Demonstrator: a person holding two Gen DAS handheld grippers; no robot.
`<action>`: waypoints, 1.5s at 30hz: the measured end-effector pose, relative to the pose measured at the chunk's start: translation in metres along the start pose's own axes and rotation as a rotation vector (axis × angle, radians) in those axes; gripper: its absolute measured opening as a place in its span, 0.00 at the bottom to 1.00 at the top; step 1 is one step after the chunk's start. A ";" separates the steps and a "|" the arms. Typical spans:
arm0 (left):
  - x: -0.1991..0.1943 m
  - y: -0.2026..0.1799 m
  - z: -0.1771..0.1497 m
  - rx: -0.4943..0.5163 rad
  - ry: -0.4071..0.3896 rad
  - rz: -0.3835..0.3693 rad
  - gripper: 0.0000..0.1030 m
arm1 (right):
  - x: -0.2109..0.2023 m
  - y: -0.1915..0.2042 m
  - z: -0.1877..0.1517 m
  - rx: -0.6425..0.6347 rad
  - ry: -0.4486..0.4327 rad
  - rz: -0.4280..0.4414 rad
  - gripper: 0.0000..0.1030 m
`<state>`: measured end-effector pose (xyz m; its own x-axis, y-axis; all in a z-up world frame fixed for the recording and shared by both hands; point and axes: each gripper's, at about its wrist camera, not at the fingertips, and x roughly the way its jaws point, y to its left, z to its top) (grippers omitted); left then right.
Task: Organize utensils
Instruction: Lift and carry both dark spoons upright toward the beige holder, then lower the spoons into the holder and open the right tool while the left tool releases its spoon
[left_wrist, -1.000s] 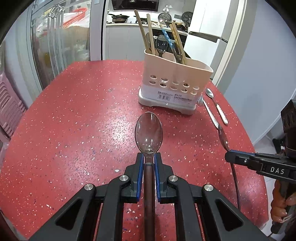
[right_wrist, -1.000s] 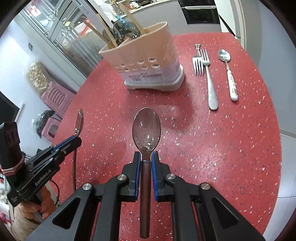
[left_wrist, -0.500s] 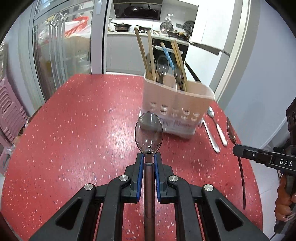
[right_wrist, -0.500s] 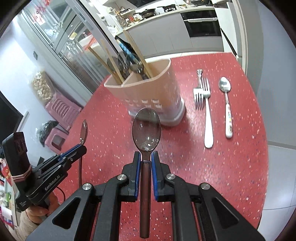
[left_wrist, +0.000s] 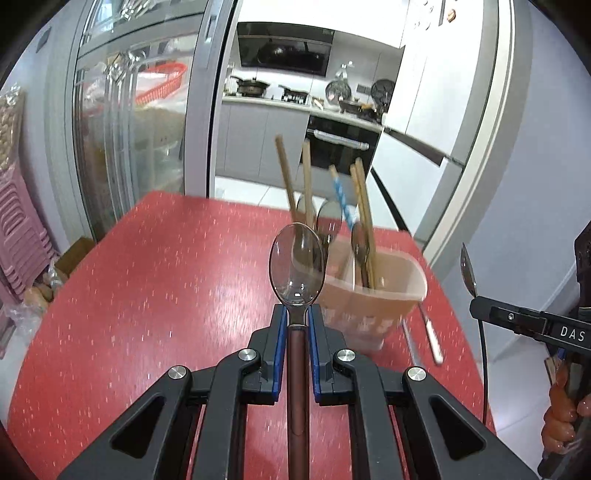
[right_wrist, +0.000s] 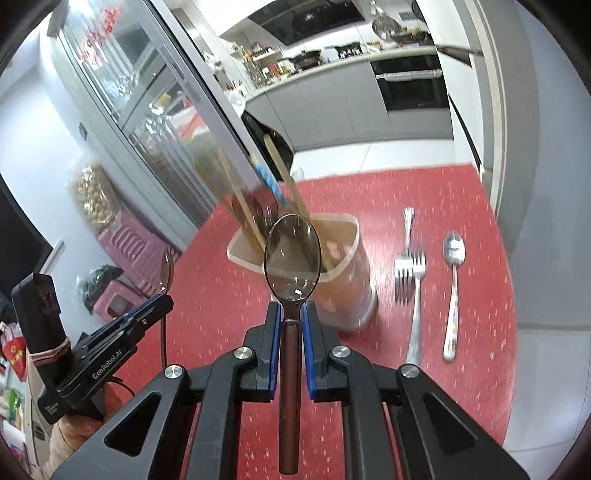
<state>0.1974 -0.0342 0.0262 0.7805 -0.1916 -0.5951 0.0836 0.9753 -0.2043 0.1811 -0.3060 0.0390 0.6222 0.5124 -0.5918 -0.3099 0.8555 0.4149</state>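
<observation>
Each gripper pinches a spoon by the neck: left gripper (left_wrist: 296, 325) its spoon (left_wrist: 296, 266), right gripper (right_wrist: 289, 319) another spoon (right_wrist: 292, 254), both above the red worktop (left_wrist: 147, 295) near the utensil holder (right_wrist: 345, 280).

A: both grippers are lifting off the red table (left_wrist: 155, 295), each spoon (left_wrist: 295, 267) rising along.
B: yep, and the utensil caddy (right_wrist: 347, 280) is sliding in right behind the spoon bowls, closer ahead.

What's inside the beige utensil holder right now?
The utensil holder holds wooden chopsticks, a blue-patterned handle and dark spoons. Its walls hide their lower ends and the bottom.
</observation>
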 end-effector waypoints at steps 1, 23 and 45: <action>0.001 -0.001 0.007 0.002 -0.013 0.000 0.36 | 0.000 0.002 0.005 -0.006 -0.011 0.000 0.12; 0.068 -0.013 0.092 -0.071 -0.207 -0.006 0.36 | 0.027 0.013 0.090 -0.093 -0.323 -0.063 0.12; 0.100 -0.031 0.057 0.017 -0.258 0.008 0.36 | 0.090 0.005 0.060 -0.207 -0.301 -0.134 0.12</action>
<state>0.3082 -0.0773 0.0171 0.9133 -0.1516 -0.3780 0.0854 0.9788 -0.1862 0.2791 -0.2599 0.0289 0.8406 0.3769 -0.3890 -0.3314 0.9260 0.1810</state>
